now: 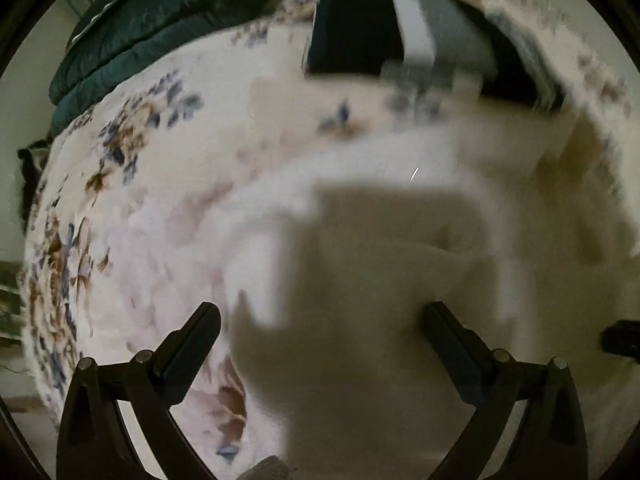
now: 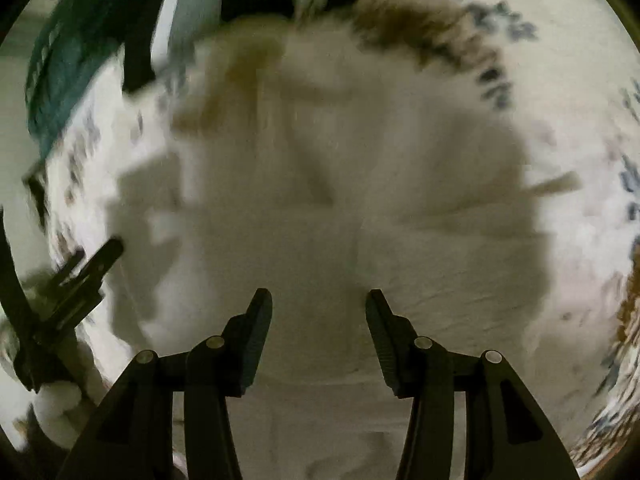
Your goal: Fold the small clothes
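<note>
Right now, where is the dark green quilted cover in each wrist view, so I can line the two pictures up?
Left wrist view: the dark green quilted cover fills the upper left, at the far edge of the floral bedspread.
Right wrist view: the cover is a blurred strip along the upper left edge.
Shared landmark: the white garment lying under both sets of fingers.
</note>
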`<action>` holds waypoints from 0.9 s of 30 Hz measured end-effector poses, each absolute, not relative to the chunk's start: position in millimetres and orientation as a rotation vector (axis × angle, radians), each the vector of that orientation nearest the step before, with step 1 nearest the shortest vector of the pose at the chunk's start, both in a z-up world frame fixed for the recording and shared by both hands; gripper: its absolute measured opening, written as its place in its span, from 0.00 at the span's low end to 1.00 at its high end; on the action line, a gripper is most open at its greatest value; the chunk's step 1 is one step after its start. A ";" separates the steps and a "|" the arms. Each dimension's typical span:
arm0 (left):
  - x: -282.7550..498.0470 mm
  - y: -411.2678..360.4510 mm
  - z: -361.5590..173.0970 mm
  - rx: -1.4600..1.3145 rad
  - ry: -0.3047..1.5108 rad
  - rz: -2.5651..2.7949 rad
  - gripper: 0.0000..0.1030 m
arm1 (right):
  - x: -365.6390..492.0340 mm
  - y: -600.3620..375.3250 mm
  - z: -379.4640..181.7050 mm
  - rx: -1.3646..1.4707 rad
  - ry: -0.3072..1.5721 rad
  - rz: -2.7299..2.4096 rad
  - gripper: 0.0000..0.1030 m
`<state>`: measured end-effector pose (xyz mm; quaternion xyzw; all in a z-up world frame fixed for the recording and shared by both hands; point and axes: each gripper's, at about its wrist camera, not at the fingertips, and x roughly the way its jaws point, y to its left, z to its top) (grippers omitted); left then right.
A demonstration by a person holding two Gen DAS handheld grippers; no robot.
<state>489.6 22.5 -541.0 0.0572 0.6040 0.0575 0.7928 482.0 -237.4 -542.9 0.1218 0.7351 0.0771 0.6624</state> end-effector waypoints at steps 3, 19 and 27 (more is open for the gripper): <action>487.5 47.7 -553.3 -0.002 1.327 0.141 1.00 | 466.9 -248.9 -562.9 0.222 1.690 0.070 0.47; 401.8 -22.0 -450.7 0.052 1.193 0.084 1.00 | 415.9 -371.1 -457.6 0.463 1.626 0.005 0.57; 263.0 -163.6 -473.6 0.155 1.388 -0.027 1.00 | 384.0 -488.8 -465.1 0.380 1.709 0.042 0.57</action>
